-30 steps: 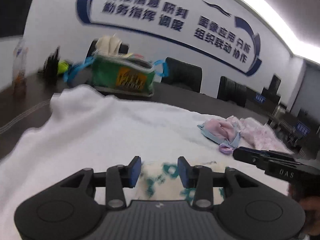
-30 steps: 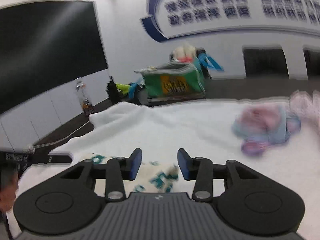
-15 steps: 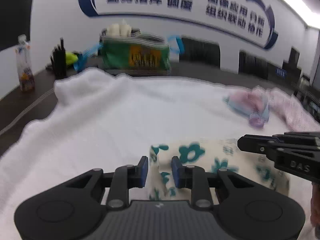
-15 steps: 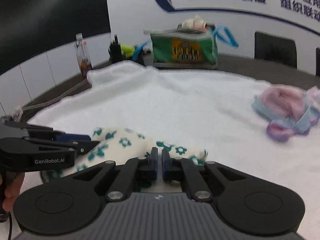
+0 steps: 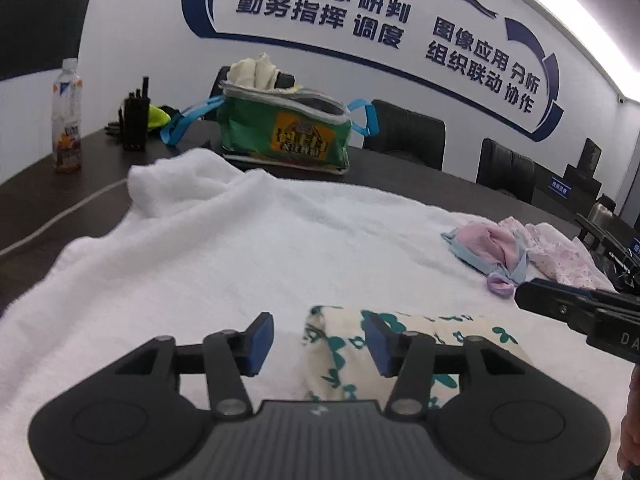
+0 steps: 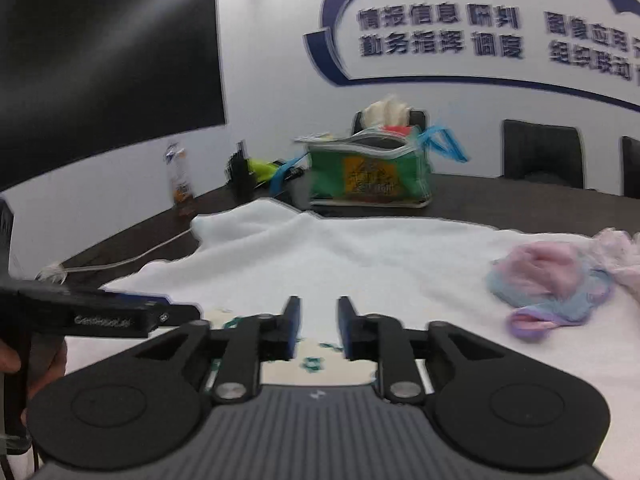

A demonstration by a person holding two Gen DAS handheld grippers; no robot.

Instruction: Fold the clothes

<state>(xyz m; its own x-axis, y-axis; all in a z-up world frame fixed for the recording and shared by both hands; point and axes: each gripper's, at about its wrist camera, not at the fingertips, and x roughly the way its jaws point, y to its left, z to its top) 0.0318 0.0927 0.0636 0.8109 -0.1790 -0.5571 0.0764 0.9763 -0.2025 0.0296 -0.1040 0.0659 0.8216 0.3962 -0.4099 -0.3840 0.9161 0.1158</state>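
Nearest the left wrist camera, the left gripper (image 5: 318,344) had just been opening, its blue pads standing apart with the near end of the cream garment with teal flowers (image 5: 404,344) lying between them, neither pad pressing on it. That garment lay in a folded strip on the white towel (image 5: 240,248), running from the left gripper across to the right gripper (image 5: 520,296), whose black fingers came in from the right edge of that view just above the garment's far end. In the right wrist view the right gripper (image 6: 318,326) had also just been opening; its jaws stood a little apart above the flowered cloth (image 6: 312,362), which showed below and between them, untouched by the pads as far as the blur allowed. A hand (image 6: 32,360) held the left gripper's handle at the left edge there. Farther out on the towel, well apart from the strip, sat a crumpled pink and blue garment (image 5: 486,248), with a pale pink printed garment (image 5: 556,250) just beside it. Beyond the towel, on the dark table (image 5: 48,196), stood a green bag (image 5: 286,132) with cloth poking from its top, a black radio (image 5: 136,120) and a drink bottle (image 5: 67,116), then black chairs (image 5: 404,132) against the lettered wall.
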